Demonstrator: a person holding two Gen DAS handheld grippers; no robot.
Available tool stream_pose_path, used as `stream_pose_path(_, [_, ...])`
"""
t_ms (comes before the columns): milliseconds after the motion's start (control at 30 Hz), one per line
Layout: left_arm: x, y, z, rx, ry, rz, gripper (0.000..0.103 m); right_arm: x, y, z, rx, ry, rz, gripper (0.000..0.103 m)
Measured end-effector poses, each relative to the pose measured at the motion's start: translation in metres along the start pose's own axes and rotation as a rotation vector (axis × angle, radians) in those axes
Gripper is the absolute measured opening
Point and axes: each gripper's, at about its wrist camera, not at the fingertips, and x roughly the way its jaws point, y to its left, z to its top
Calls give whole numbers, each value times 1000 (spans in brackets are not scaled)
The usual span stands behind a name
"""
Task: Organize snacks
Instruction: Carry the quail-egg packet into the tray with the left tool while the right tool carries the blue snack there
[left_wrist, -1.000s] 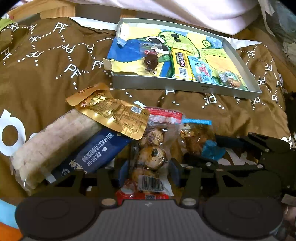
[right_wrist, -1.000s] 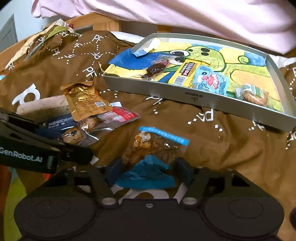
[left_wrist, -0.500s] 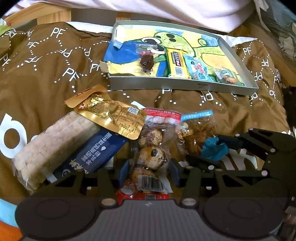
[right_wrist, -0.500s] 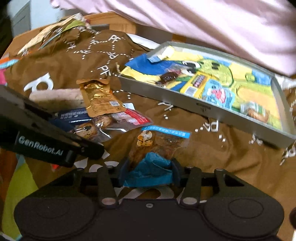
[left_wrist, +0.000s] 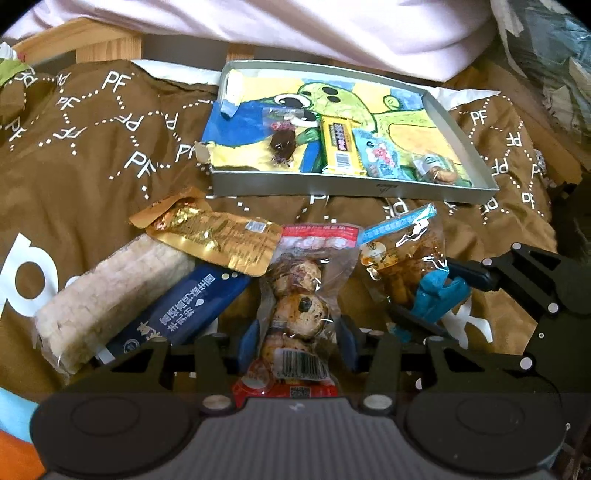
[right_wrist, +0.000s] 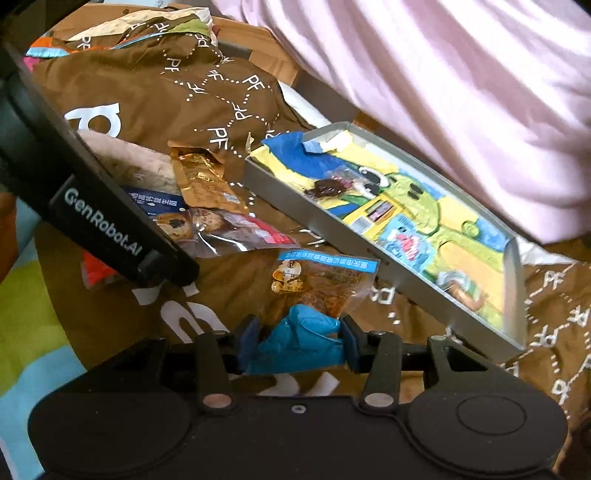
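Right tongs (right_wrist: 297, 341) clamped on blue-ended snack pouch (right_wrist: 317, 291), raised just off brown bedspread (right_wrist: 155, 96). Left tongs (left_wrist: 295, 338) closed around clear packet of marinated eggs (left_wrist: 299, 295), beside gold pouch (left_wrist: 218, 236). Beyond, grey tray (left_wrist: 351, 186) holding four snacks.

brown cloth (left_wrist: 92, 155) printed with white "pf" letters underneath; pink fabric (right_wrist: 461, 81) behind; wooden frame (left_wrist: 107, 46) at far left.
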Motion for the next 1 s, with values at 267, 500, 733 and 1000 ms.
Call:
stream_pose_path(267, [-4, -2, -1, 1, -13, -15, 47, -11, 0, 1, -34, -37, -54, 49])
stream_pose_path(500, [0, -9, -11, 0, 51, -71, 47, -24, -12, -2, -6, -50, -96, 49])
stream_pose_path(733, [-13, -11, -14, -26, 25, -114, 46, -44, -22, -4, 34, -88, -133, 49])
stream_pose_path(1000, [-22, -11, -14, -49, -52, -213, 40, -48, -32, -2, 67, -109, -148, 49])
